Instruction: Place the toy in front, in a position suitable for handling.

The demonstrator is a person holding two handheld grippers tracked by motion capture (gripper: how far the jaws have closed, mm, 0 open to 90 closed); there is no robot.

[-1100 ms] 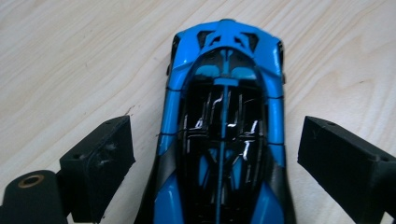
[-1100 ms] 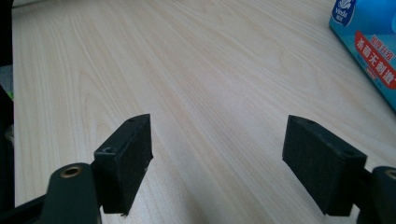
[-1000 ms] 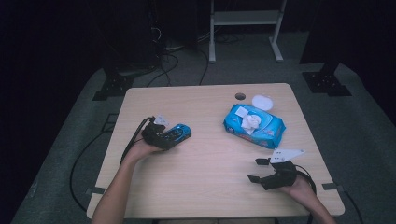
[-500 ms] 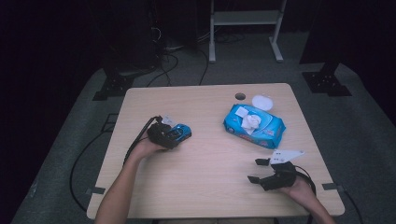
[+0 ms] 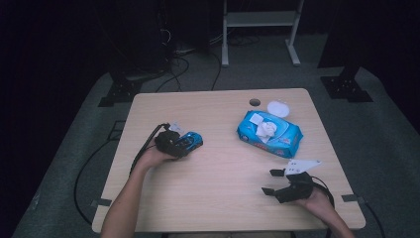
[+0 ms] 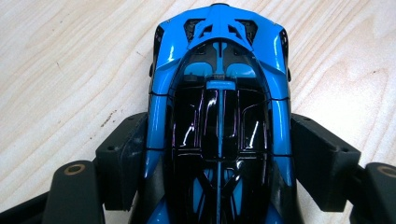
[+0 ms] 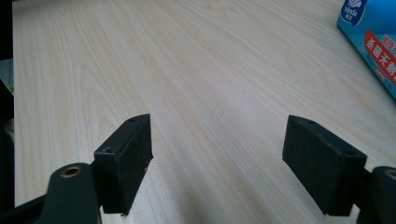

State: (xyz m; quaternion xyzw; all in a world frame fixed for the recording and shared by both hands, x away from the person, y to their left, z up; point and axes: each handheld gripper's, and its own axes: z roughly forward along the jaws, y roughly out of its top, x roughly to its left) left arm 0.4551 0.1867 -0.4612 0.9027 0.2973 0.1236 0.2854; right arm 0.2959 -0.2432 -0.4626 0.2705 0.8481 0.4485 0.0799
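Blue toy car point(image 6: 219, 107) clamped in just-closing left tongs point(image 6: 219, 158); right tongs point(image 7: 219, 158) apart; wipes pack point(image 5: 270, 133) holds tissue.

Left gripper view: toy car point(image 6: 219, 116) cut off at bottom edge, rear end unseen; wheels hidden under the body. Its flanks sit against the claw's pads; actual contact hard to judge.

Right gripper view: wet-wipes pack point(image 7: 373, 42) clipped by the right edge, print only partly legible.

High view: small white round object point(image 5: 278, 108) too small to identify; right forearm cut off at the bottom edge.
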